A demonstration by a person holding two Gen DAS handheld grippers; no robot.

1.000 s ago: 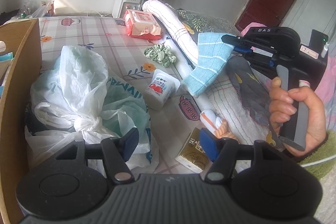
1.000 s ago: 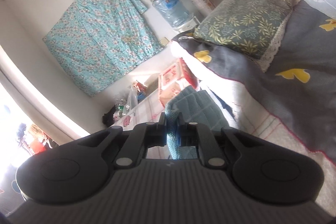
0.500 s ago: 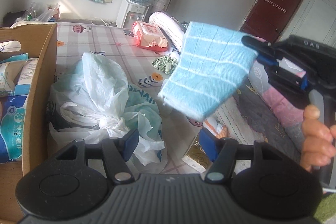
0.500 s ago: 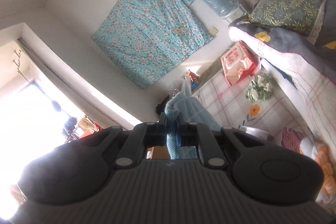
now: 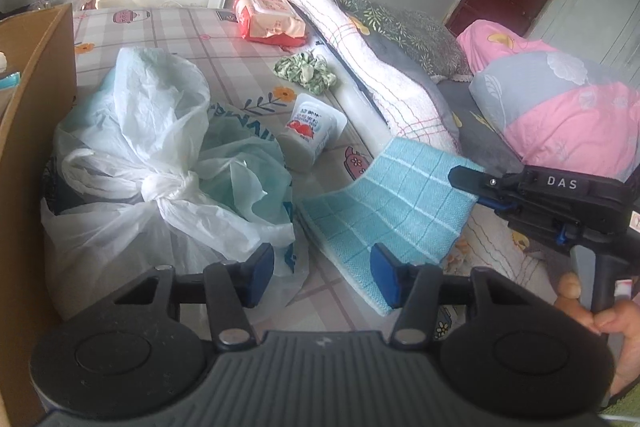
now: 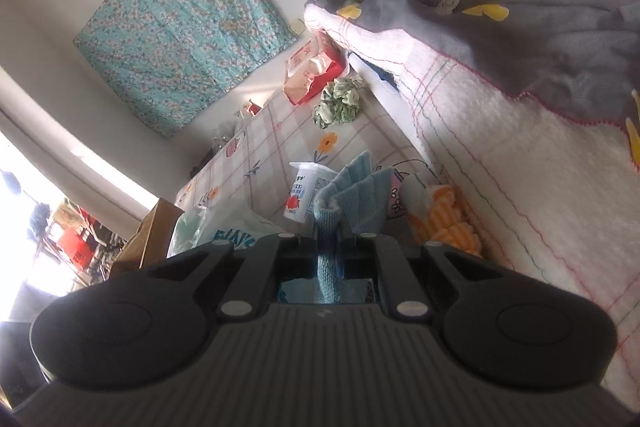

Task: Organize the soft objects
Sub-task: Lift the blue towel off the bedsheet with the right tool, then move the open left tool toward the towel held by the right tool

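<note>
While the right tongs [image 5: 466,179] pinch one corner of the light-blue checked woven cloth [image 5: 384,211] to spread it, the empty left tongs [image 5: 322,275] are closing beside its lower edge.

Right gripper [image 5: 466,179] pinches corner of blue checked towel [image 5: 384,211]. Left gripper [image 5: 322,277] jaws closing, towel's lower edge just at right pad, perhaps touching. Knotted white plastic bag [image 5: 160,163] left, yogurt cup [image 5: 310,129] behind.

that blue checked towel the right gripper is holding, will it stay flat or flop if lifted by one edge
The blue towel will probably flop: pinched at one edge by the right gripper, it already sags toward the table. It looks light, since a small pinch carries it. The textured weave likely resists slipping.
</note>
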